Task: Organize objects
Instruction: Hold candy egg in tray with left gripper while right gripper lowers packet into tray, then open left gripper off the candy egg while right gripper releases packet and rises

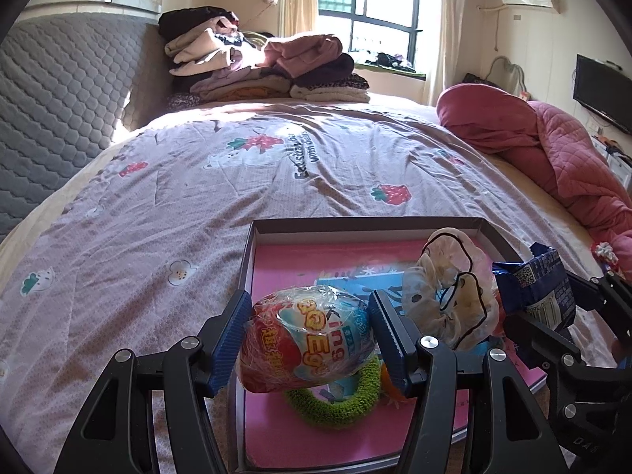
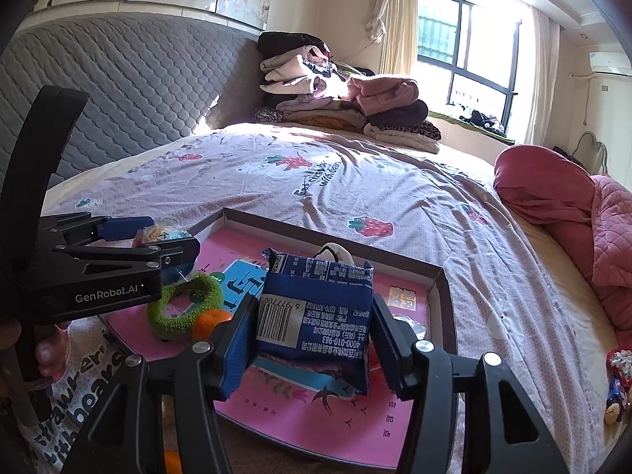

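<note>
A shallow cardboard box point(image 1: 367, 224) with a pink book lining its bottom lies on the bed. My left gripper point(image 1: 308, 335) is shut on a red, white and blue snack packet point(image 1: 306, 339) and holds it above the box's near left part. Under it lie a green fuzzy hair tie point(image 1: 335, 407) and an orange thing point(image 2: 209, 322). A pale scrunchie point(image 1: 450, 296) sits in the box to the right. My right gripper point(image 2: 314, 326) is shut on a dark blue packet point(image 2: 316, 316) above the box point(image 2: 440, 296). The left gripper point(image 2: 130, 245) shows at left there.
The bed has a lilac strawberry quilt point(image 1: 237, 197). Folded clothes point(image 1: 256, 63) are stacked at its far end. A pink blanket point(image 1: 553, 150) is bunched on the right. A small toy point(image 2: 618, 379) lies at the right edge. A grey padded headboard point(image 1: 59, 98) is on the left.
</note>
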`<state>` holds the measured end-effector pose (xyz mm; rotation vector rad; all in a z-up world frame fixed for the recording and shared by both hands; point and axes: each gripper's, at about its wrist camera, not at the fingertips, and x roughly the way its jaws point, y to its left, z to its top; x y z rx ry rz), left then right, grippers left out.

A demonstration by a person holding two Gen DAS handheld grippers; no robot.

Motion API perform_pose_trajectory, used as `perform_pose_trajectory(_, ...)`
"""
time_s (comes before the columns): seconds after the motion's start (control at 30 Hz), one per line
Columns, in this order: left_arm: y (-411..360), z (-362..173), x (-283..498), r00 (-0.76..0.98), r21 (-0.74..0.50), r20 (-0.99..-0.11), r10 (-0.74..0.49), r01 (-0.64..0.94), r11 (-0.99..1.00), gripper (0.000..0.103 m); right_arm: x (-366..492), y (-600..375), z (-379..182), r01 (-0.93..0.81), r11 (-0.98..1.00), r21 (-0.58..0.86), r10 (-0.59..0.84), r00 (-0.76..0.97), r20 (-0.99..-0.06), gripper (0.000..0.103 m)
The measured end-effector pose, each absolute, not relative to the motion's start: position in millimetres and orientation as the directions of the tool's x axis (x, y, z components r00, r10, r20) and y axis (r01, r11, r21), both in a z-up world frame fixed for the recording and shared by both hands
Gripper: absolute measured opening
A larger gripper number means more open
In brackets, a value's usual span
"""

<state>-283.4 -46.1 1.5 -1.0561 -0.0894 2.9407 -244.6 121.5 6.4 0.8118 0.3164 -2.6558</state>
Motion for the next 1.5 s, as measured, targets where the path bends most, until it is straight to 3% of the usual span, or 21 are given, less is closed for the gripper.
perform_pose_trajectory(1.0, -29.2, -14.8, -279.1, -0.773, 0.022, -0.634, 0.005, -0.025, -0.999, 0.063, -258.7, 110.7, -38.8, 0.422, -0.899, -0.12, -0.225, -0.678, -0.699, 0.056)
perform_pose_trajectory(1.5, -31.7, -15.2, -275.3, -0.78, 0.03, -0.626, -0.008, -0.014, -0.999, 0.064, -258.1, 108.6, -39.7, 0.413, -0.903, -0.118, -0.211, -0.667, -0.715, 0.057)
